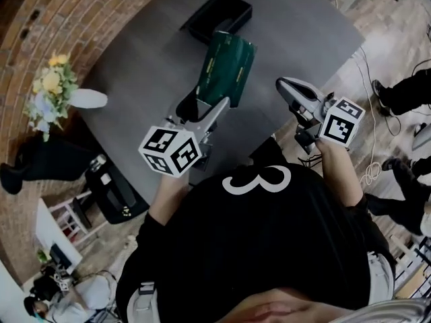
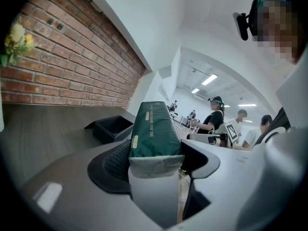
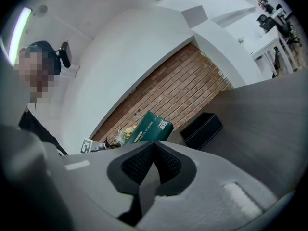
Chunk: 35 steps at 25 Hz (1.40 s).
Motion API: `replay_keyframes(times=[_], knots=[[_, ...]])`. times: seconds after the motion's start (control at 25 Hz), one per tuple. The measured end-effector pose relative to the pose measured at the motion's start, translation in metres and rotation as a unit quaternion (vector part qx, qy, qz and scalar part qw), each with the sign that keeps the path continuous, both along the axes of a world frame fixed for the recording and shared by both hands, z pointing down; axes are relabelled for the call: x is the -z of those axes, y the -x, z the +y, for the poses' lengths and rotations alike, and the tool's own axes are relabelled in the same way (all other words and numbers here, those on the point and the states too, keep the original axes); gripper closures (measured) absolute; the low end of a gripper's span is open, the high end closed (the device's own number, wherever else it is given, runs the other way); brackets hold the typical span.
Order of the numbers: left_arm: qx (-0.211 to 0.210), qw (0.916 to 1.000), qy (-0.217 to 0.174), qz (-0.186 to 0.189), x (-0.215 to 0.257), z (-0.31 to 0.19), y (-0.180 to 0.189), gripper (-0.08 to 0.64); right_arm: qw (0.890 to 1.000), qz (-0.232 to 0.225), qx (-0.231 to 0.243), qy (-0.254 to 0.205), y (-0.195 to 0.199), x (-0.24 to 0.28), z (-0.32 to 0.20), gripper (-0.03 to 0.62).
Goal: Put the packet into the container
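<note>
**Table** [image 1: 135,79]: dark grey top, the largest item. It stands against a brick wall [image 1: 40,19] and bears the container at its far end.

**Container** [image 1: 219,15]: black, rectangular, open-topped. It sits on the table, and nothing can be seen inside it.

**Packet** [image 1: 227,69]: green pouch with pale lettering. It is held off the table by its near sealed end, and its far end points toward the container. It lies short of the container and is not over the opening.

**Left gripper** [image 1: 202,110]: the jaws stand wide and are clamped on the packet's near end, with a pad against each side of the pouch.

**Right gripper** [image 1: 286,86]: held off to the side, over the table's near edge and well apart from the packet. Its pads are pressed together with nothing between them.

**Flowers** [image 1: 48,86]: a small yellow and white bunch in a vase by the wall, clear of the work.

**Progress**: the pick-up looks complete. Carrying the packet over the container, lowering it in and letting go all appear to be not yet done.
</note>
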<state>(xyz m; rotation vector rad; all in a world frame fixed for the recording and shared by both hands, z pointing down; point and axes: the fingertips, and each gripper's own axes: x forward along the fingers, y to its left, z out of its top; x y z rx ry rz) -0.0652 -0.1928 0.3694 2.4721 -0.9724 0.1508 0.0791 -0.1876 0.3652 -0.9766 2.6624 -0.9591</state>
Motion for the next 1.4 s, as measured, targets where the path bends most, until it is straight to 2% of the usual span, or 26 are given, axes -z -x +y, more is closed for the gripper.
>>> replay_keyframes(times=[0.08,0.32,0.48,0.68,0.96,1.16,1.4], knots=[[0.028,0.9996,0.009,-0.001,-0.003,-0.009,0.002,0.224,1.0,0.003,0.024,0.007,-0.002,0.0,-0.017,0.591],[0.085,0.9963,-0.001,-0.014,-0.005,-0.046,0.003,0.224,0.998,0.001,0.067,0.017,-0.017,-0.007,-0.062,0.591],[0.107,0.9933,-0.026,-0.036,0.008,-0.065,0.002,0.224,0.996,-0.001,0.087,0.026,-0.029,-0.013,-0.081,0.591],[0.13,0.9891,-0.037,-0.058,0.024,-0.087,-0.002,0.224,0.994,-0.007,0.104,0.025,-0.043,-0.012,-0.098,0.591],[0.106,0.9824,-0.083,-0.13,0.05,-0.136,-0.015,0.224,0.994,-0.011,0.107,0.018,-0.054,-0.014,-0.107,0.591],[0.061,0.9769,-0.114,-0.171,0.054,-0.166,-0.03,0.224,0.994,-0.009,0.105,0.013,-0.065,-0.012,-0.115,0.591],[0.029,0.9694,-0.12,-0.212,0.038,-0.198,-0.032,0.224,0.995,-0.007,0.099,0.008,-0.077,-0.009,-0.124,0.591]])
